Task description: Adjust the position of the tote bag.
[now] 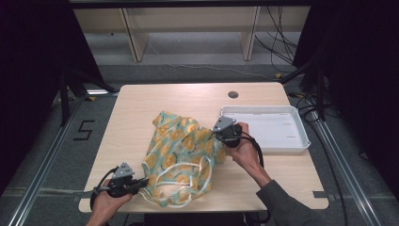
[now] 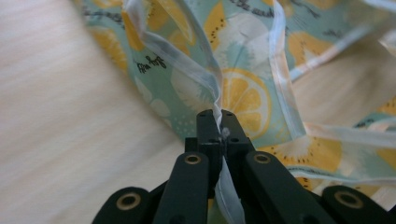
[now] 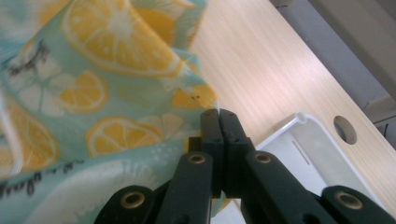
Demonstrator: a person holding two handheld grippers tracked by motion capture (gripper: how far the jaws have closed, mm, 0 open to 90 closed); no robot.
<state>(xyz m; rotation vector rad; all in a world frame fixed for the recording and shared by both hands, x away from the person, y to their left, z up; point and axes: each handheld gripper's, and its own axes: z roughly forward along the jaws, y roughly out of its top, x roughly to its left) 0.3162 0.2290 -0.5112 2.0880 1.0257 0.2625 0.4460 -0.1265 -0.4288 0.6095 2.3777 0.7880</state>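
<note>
Your left gripper point(image 1: 139, 184) has its jaws clamped on the white trim point(image 2: 219, 116) and your right gripper point(image 1: 221, 136) pinches the far edge, so the lemon-print cloth point(image 1: 181, 155) stretches between them across the tabletop point(image 1: 136, 113).

An empty white tray point(image 1: 282, 140) sat on the right side of the light wooden table point(image 1: 136, 108). There was a round cable hole point(image 1: 233, 94) near the table's far edge, and black cables point(image 1: 277, 42) lay on the floor behind.
</note>
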